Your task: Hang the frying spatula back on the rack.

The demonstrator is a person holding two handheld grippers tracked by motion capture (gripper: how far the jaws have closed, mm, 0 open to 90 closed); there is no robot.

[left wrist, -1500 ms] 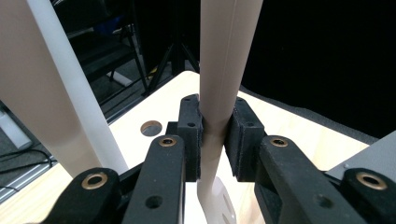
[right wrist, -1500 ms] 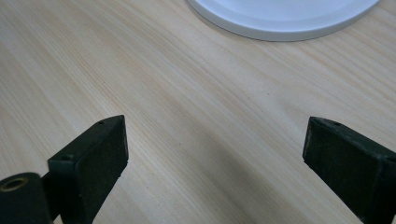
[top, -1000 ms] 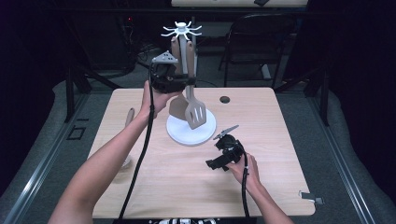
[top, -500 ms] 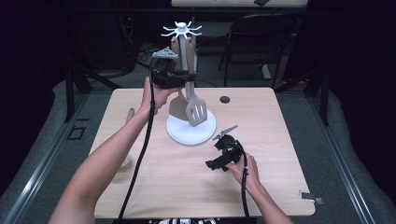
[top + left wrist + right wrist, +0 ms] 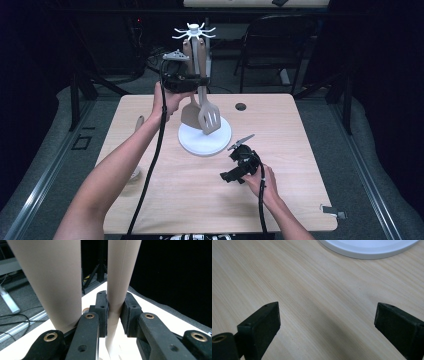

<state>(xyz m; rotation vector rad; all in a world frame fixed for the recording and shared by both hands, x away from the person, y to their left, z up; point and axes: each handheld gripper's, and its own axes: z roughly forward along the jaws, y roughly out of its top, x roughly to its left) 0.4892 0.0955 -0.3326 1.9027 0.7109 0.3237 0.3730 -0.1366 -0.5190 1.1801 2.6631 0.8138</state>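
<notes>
The beige slotted plastic spatula (image 5: 209, 116) is seen hanging upright from the white spider-shaped hook top (image 5: 194, 33) of a utensil stand, its slotted blade just above the stand's round white base (image 5: 200, 146). Its slim handle (image 5: 117, 277) is clamped between the pads of the left hand-held gripper (image 5: 114, 312), which is raised above the table beside the stand's post. A second beige utensil with a solid blade (image 5: 190, 114) is hung just beside it, and its broad handle (image 5: 52, 280) is pressed close against the left hand-held gripper, so little room is left on that side. The right hand-held gripper (image 5: 240, 165) is rested low on the light wooden table (image 5: 300, 150), its jaws held wide apart over bare wood, near the rim of the base. Open table is left toward the right edge and the near edge. A small dark round hole (image 5: 241, 106) is seen behind the base.
</notes>
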